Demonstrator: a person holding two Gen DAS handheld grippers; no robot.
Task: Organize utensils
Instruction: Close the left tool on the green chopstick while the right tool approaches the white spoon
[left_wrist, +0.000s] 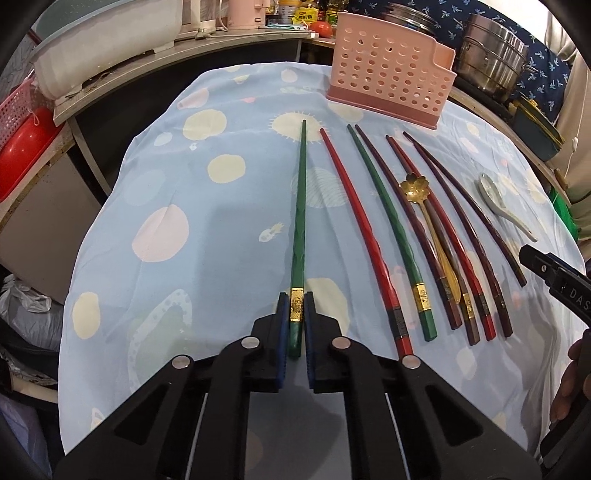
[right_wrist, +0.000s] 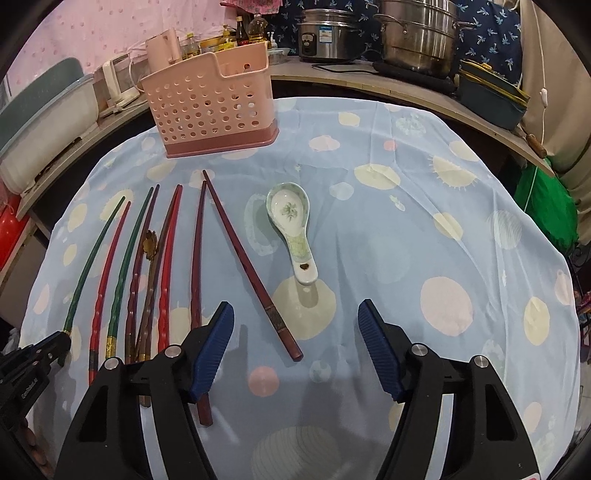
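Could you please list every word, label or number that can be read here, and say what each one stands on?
"DAS": right gripper's black body, cut off at the frame edge.
Left gripper's body: white print, too blurred.
Rice cooker label: too small.
Yellow tin label: too small.
Gold bands on the chopsticks: pattern, unreadable.

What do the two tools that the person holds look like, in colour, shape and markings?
Both are alike. The left tool and the right tool each have two angular black plastic fingers with triangular cut-outs and round silver pivot pins. The pads are blue and ribbed. White lettering is printed on the black bodies, only partly readable. No cables or sleeves show.
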